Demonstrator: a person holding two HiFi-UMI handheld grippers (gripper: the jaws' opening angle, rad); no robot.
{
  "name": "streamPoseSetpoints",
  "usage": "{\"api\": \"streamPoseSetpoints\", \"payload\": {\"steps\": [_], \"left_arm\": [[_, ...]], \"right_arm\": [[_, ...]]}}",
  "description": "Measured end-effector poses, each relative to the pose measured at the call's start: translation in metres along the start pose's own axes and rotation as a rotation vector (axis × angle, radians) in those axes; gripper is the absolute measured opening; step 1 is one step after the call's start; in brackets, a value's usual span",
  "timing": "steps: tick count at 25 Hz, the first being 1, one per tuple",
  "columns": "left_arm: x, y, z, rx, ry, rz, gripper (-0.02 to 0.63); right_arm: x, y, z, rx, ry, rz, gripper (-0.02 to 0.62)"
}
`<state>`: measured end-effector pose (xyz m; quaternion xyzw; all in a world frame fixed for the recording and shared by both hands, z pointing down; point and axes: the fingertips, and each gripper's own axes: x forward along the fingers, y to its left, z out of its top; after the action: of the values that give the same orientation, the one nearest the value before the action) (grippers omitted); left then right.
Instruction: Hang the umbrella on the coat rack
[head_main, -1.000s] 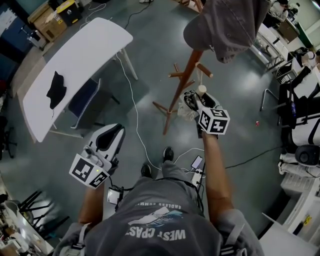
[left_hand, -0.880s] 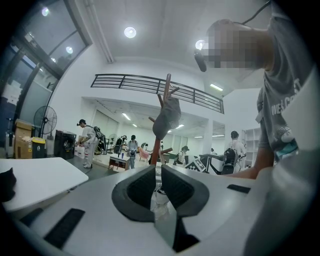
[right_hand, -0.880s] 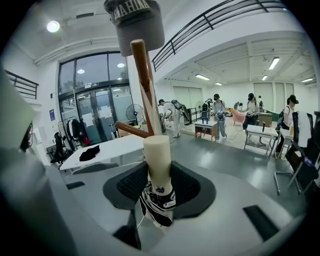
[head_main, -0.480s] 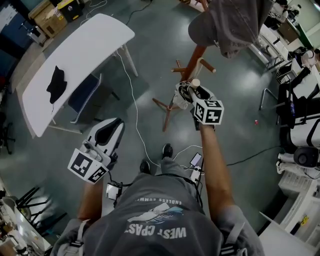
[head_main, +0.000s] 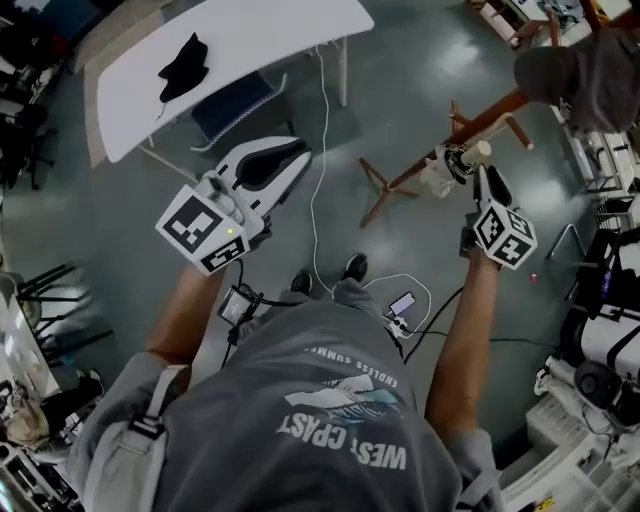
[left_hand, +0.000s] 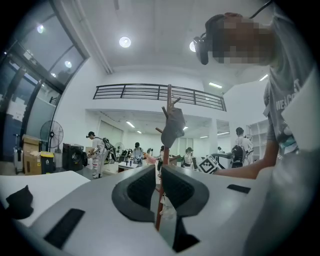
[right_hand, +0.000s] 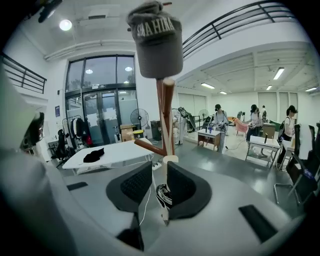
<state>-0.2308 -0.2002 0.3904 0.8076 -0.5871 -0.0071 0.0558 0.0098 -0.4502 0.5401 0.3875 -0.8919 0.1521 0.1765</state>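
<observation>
Wood coat rack (head_main: 495, 110) stands on the floor at upper right of the head view, grey cap (head_main: 575, 70) on top. Umbrella (head_main: 440, 172) is folded, upright, pale handle end up, in the air just beside the rack pole and below the pegs. Can't tell if it's hooked on a peg.

Right hand-held gripper (head_main: 485, 180) is at the umbrella from the person's side, tilted a bit down. Right gripper view: jaws partway apart, have just been closing, umbrella between them near the tips. It lies against the pad at that view's right, with a sliver of floor showing between it and the other pad, so it's not clamped from both sides.

Left hand-held gripper (head_main: 300, 152) is held out level at left, well apart from the rack. Its jaws are almost together with a slim gap and nothing in it; the rack pole shows far off through the gap.

White surface (head_main: 260, 30) at top, black cloth (head_main: 185, 55) lying on it. White cable (head_main: 318, 200) runs across the floor between the two grippers.
</observation>
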Motion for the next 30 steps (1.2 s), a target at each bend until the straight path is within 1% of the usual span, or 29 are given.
{"api": "streamPoseSetpoints", "payload": {"steps": [3,6,11,15,18,22,27,30], "left_arm": [[-0.012,0.009,0.009,0.016,-0.017,0.003,0.048],[-0.026,0.013,0.014,0.035,-0.026,0.007,0.048],[-0.043,0.018,0.018,0.060,-0.032,-0.005,0.048],[-0.058,0.013,0.021,0.074,-0.035,-0.029,0.048],[-0.070,0.006,0.021,0.081,-0.035,-0.051,0.048],[-0.079,-0.002,0.026,0.111,-0.049,-0.092,0.048],[-0.088,-0.017,0.027,0.130,-0.050,-0.134,0.048],[-0.090,-0.024,0.022,0.136,-0.041,-0.153,0.048]], "right_arm": [[-0.037,0.016,0.016,-0.014,-0.054,-0.016,0.085],[-0.075,0.041,0.035,-0.055,-0.106,-0.010,0.078],[-0.137,0.088,0.071,-0.115,-0.212,0.021,0.053],[-0.179,0.126,0.091,-0.132,-0.281,0.067,0.041],[-0.205,0.154,0.098,-0.138,-0.321,0.104,0.037],[-0.234,0.177,0.106,-0.144,-0.359,0.105,0.034],[-0.262,0.193,0.109,-0.153,-0.391,0.098,0.028],[-0.269,0.199,0.104,-0.182,-0.384,0.085,0.028]]}}
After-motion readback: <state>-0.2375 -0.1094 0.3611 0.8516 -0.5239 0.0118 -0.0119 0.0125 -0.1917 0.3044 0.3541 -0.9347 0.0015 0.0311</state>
